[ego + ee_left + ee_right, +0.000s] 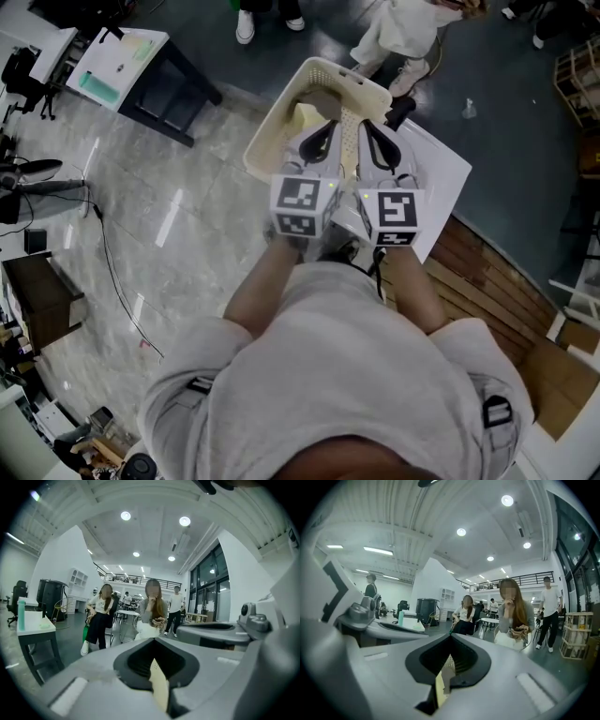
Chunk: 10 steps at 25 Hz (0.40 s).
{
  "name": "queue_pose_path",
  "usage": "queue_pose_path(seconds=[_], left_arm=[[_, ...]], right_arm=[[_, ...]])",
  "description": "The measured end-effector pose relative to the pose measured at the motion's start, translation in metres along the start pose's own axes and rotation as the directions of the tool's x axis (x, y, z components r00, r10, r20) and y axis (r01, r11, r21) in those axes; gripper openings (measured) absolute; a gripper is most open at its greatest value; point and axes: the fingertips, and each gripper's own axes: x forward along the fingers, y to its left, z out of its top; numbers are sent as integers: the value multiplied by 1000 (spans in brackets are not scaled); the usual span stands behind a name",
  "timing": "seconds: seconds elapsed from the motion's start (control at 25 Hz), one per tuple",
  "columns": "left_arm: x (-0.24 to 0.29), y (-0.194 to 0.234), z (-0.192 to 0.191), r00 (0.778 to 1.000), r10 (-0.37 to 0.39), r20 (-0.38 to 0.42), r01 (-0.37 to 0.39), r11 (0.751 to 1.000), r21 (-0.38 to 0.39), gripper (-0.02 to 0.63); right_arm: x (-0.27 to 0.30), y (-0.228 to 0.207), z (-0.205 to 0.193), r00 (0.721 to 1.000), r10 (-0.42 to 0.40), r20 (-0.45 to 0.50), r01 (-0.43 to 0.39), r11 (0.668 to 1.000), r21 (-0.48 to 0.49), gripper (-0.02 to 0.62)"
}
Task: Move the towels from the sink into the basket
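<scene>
I've left claw (321, 141) and right claw (377, 142) each clamped on one cream, perforated basket (349, 77), one pale yellow towel (305, 117) inside

Large open-plan office hall: high white ceiling (154, 531) with round recessed lights (125, 515), railed mezzanine gallery (140, 578), tall dark-framed glass wall (211, 592), white-topped desk (33, 623), black office chair (19, 590), seated people (99, 616), polished grey floor (141, 187).

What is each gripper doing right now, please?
Left gripper: closed on a pale yellow towel edge.
Right gripper: closed, apparently on the same towel.
</scene>
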Motion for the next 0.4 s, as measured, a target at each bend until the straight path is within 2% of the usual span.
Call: queue_pose_path(seconds=[0.4], left_arm=[[10,-16,3,999,-35,0,35,999,0,20]], right_arm=[[-8,-12,-3,1000,-21,-13,21,1000,-8,5]])
